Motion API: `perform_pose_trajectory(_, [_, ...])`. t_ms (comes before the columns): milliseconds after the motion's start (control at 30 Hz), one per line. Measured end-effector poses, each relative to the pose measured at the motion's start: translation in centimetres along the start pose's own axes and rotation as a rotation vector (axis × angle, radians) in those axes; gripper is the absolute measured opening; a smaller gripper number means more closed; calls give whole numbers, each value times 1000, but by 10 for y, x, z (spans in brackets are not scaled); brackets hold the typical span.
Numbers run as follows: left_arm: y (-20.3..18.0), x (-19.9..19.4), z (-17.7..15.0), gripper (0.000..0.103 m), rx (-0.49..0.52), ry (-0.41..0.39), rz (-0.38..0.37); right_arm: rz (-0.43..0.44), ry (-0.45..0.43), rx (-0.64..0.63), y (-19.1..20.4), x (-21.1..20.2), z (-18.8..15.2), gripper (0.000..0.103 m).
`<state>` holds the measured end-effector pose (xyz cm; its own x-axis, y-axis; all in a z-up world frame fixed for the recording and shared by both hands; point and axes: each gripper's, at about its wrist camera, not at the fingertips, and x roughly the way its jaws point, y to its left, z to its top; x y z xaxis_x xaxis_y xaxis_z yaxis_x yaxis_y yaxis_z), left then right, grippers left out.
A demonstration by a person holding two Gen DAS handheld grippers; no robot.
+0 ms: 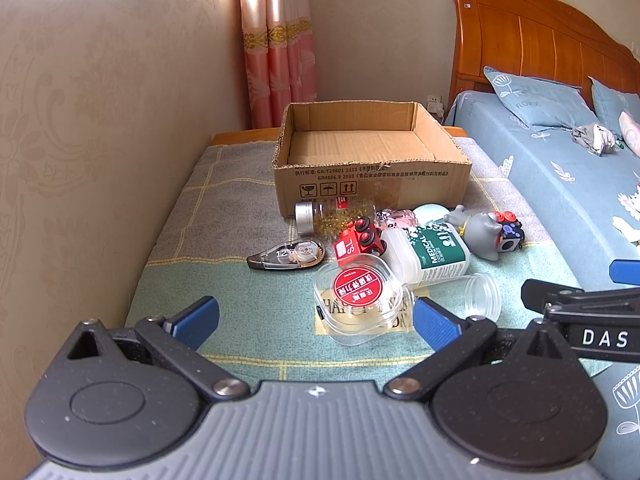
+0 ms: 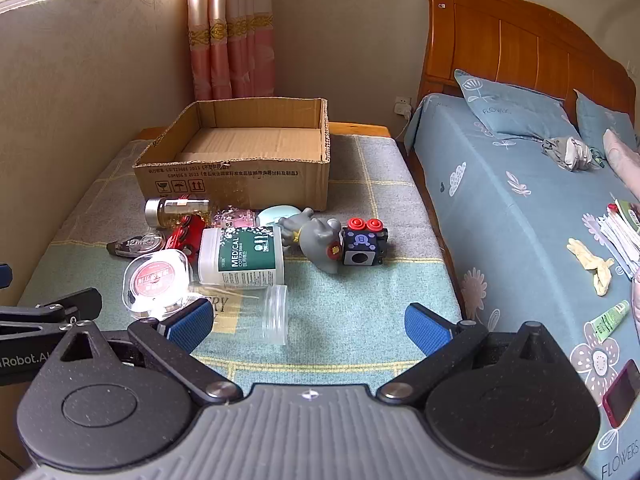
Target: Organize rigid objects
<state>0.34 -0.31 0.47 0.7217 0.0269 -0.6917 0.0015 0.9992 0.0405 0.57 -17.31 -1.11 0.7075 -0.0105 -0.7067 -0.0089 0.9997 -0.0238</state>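
Clear plastic case (image 1: 360,300) just ahead of left gripper (image 1: 316,322), fingers spread, apart

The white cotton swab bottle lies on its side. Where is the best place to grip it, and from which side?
Grip the cotton swab bottle across its labelled middle, coming from above. It lies flat, and the clear box and red toy car crowd its left, so the open right claw seems better placed.
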Motion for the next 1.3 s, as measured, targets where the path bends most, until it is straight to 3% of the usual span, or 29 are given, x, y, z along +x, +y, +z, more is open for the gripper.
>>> perform_pose_trajectory(833, [1, 1, 0, 102, -8, -1, -4, -14, -6, -5, 2, 3, 2, 103])
perform_pose_trajectory(1300, [4, 13, 3, 102, -14, -9, -43, -6, -31, -18, 1, 11, 5, 103])
